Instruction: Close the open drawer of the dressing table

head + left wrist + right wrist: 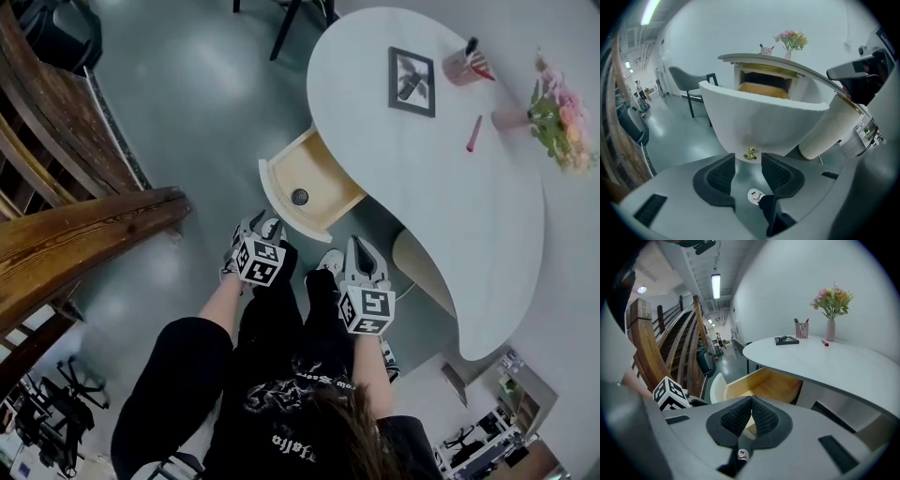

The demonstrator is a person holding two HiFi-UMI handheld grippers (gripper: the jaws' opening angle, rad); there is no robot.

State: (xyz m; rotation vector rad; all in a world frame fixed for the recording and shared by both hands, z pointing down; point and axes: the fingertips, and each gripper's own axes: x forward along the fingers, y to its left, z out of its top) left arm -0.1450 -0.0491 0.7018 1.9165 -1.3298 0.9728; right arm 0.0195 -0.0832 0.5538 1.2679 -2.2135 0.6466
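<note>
Hovering with left gripper [748, 164] parted wide and empty just short of the brass knob [750, 154], right gripper [751, 405] pinched shut on nothing, faced the drawer [759, 123] standing pulled out beneath the dressing table [450, 216], probably needing a square push on its curved front.

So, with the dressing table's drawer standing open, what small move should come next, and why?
Probably ease the left gripper forward to the curved white drawer front and push beside its small brass knob. The jaws stand apart, nothing gripped, with the knob just beyond their tips, and the wooden drawer sits well out from under the white tabletop. The right gripper is shut and empty.
</note>
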